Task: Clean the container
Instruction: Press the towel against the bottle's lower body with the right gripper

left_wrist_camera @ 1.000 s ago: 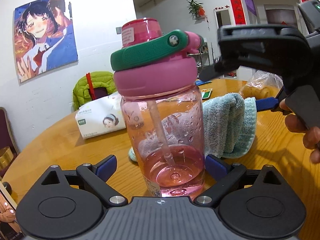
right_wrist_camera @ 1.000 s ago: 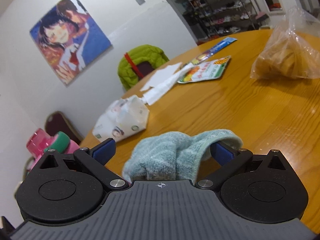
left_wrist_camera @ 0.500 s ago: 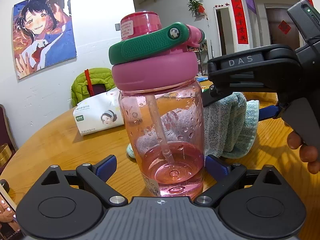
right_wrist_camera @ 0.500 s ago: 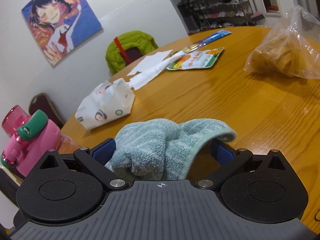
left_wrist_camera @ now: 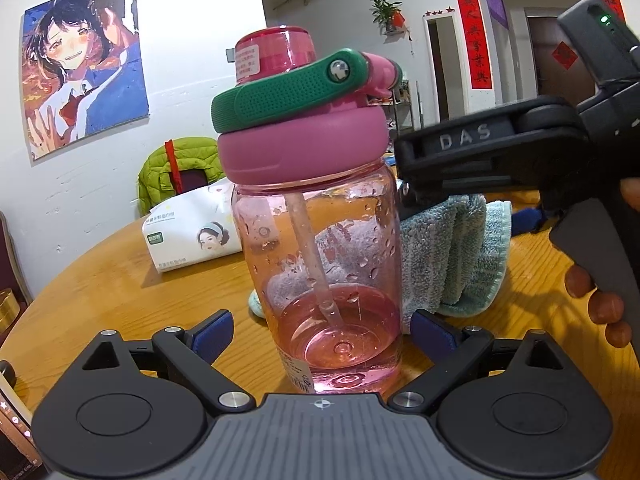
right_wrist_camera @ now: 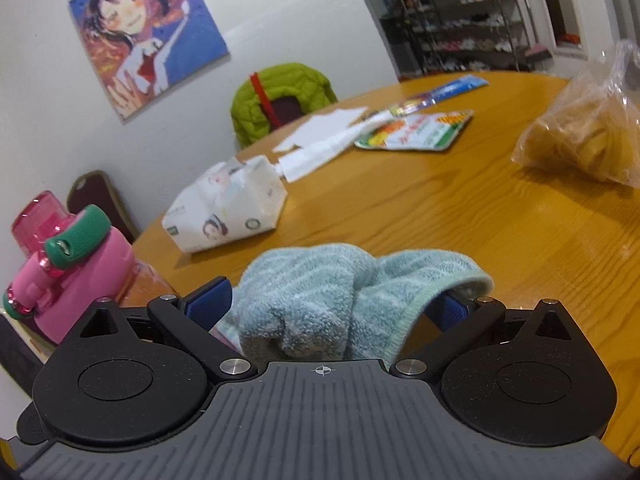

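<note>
The bottle (left_wrist_camera: 320, 240) stands upright on the desk (left_wrist_camera: 120, 280), long axis vertical, dead centre between my left claw (left_wrist_camera: 322, 330) tips. The right pad looks like it's touching the base, the left one stands clear, so I'd call that claw open around it, not really clamped. A bit of pink water sits at the bottom, drops are on the wall, and the lid is on.

My right claw (right_wrist_camera: 340, 308) is squeezing the towel (right_wrist_camera: 340, 292). From it the bottle (right_wrist_camera: 68, 264) is off to the left and near, while the towel hangs just right of the bottle's far side. So it's a short sideways push left to get cloth on plastic.

Readable stuff: "DAS" on the right claw's body. The bottle's sticker and the tissue pack (left_wrist_camera: 188, 236) print are too small.
</note>
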Demonstrator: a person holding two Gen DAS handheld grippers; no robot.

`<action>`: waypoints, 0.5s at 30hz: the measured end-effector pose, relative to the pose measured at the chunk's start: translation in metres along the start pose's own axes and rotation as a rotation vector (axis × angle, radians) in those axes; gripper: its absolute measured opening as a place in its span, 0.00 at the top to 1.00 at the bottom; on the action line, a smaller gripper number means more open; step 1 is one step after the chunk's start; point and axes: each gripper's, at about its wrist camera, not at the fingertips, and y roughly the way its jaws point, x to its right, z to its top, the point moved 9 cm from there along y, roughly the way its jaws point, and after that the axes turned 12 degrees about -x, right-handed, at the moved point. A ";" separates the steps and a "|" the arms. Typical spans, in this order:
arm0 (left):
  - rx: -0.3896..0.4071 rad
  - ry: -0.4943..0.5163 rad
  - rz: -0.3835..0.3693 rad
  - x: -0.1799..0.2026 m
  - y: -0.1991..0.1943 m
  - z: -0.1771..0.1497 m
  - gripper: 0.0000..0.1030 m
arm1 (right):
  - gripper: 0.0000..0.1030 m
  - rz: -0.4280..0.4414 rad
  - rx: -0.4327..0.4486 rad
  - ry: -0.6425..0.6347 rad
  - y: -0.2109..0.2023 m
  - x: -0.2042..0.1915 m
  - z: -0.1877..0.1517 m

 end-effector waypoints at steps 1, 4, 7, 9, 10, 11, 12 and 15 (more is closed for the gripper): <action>0.000 0.000 0.000 0.003 -0.001 -0.003 0.06 | 0.00 0.001 -0.018 0.013 0.002 0.001 -0.002; 0.002 0.000 0.001 0.007 -0.004 -0.006 0.06 | 0.00 0.037 -0.043 0.062 0.005 0.007 -0.004; 0.006 -0.001 -0.003 0.008 -0.005 -0.007 0.06 | 0.06 0.084 -0.070 0.091 0.009 0.008 -0.007; 0.004 -0.001 -0.004 0.009 -0.004 -0.008 0.06 | 0.20 0.116 -0.088 0.110 0.012 0.008 -0.008; 0.001 -0.002 -0.001 0.009 -0.004 -0.008 0.06 | 0.29 0.132 -0.097 0.119 0.014 0.009 -0.009; 0.000 -0.002 0.001 0.009 -0.004 -0.008 0.06 | 0.34 0.148 -0.107 0.129 0.015 0.009 -0.010; 0.000 -0.003 0.002 0.009 -0.004 -0.008 0.06 | 0.37 0.163 -0.116 0.138 0.016 0.009 -0.011; 0.000 -0.009 -0.002 0.009 -0.005 -0.008 0.06 | 0.55 0.202 -0.141 0.154 0.030 0.010 -0.014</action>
